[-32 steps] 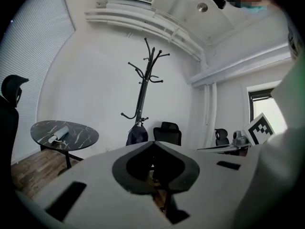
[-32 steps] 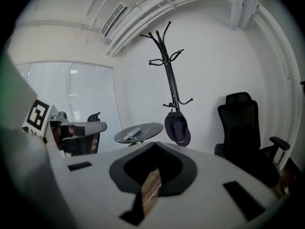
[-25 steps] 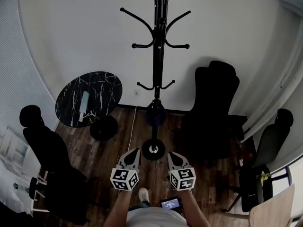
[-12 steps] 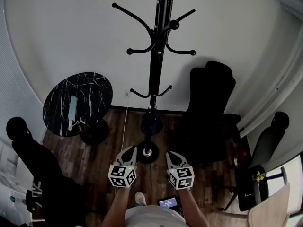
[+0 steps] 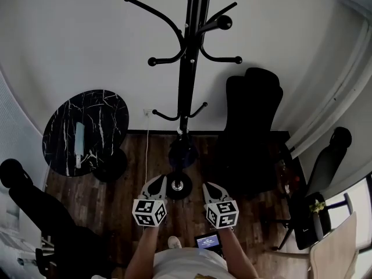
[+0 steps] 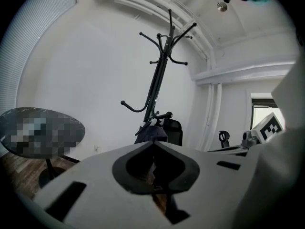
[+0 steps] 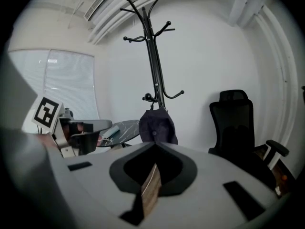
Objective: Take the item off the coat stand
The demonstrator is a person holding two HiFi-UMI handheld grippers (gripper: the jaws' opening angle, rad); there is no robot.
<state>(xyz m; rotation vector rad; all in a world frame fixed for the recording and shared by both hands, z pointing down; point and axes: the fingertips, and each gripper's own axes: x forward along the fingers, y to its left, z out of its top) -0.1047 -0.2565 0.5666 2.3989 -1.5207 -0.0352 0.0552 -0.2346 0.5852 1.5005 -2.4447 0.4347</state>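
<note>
A tall black coat stand [image 5: 185,74] rises against the white wall, its round base [image 5: 178,185] on the wood floor. A dark cap [image 5: 182,152] hangs from a low hook on the pole. In the left gripper view the cap [image 6: 151,133] shows just over the jaws, and in the right gripper view the cap [image 7: 157,126] hangs ahead under the stand [image 7: 153,56]. My left gripper [image 5: 158,182] and right gripper [image 5: 208,186] are held side by side, short of the base. Both are shut with nothing in them.
A round black marble table [image 5: 99,112] with a pale object [image 5: 79,144] stands left of the stand. A black office chair [image 5: 250,127] stands right of it, with more chairs at the far left [image 5: 32,199] and far right [image 5: 325,161]. A white cable [image 5: 145,150] runs down the wall.
The head view has tilted up and drawn nearer the stand, so the table and left chair slid left. Both grippers stayed shut and side by side, low in the view.
</note>
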